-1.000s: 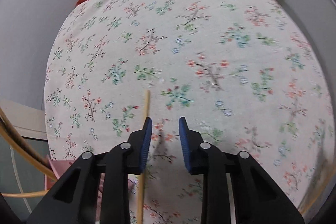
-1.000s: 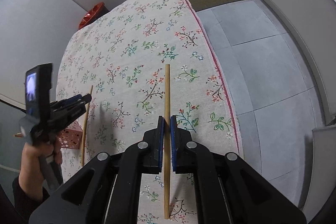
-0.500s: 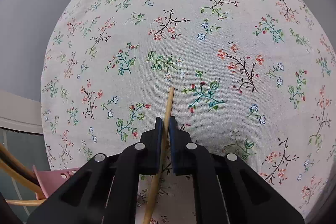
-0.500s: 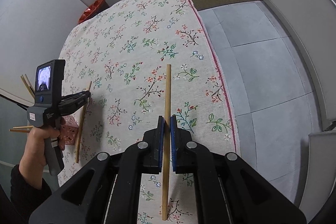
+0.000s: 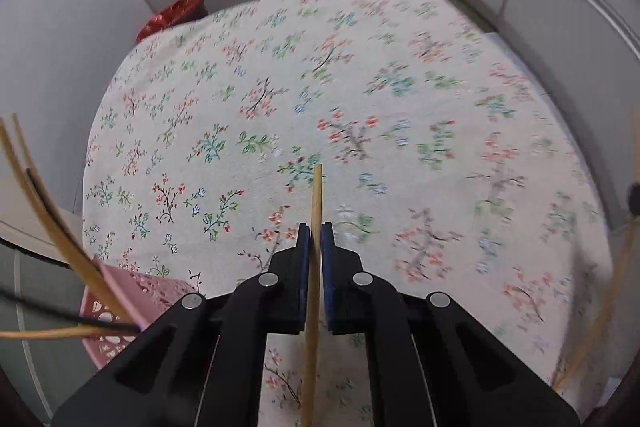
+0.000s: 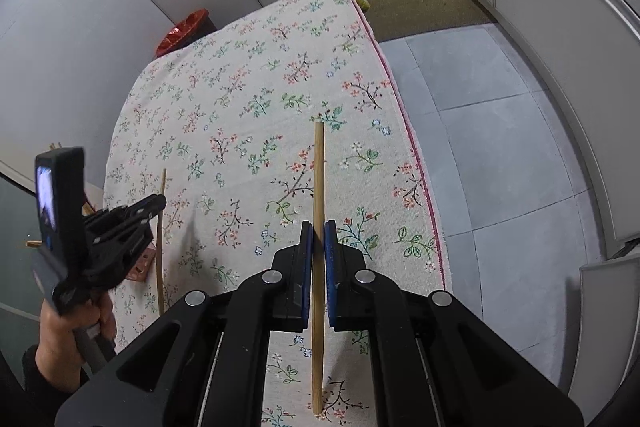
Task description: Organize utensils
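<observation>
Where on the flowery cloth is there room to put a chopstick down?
The widest bare patch of cloth runs from the left gripper up to the far edge by the red bin. There is room too between the right gripper and the cloth's red hem. It is crowded at the near left corner, where the pink basket holds other chopsticks.
</observation>
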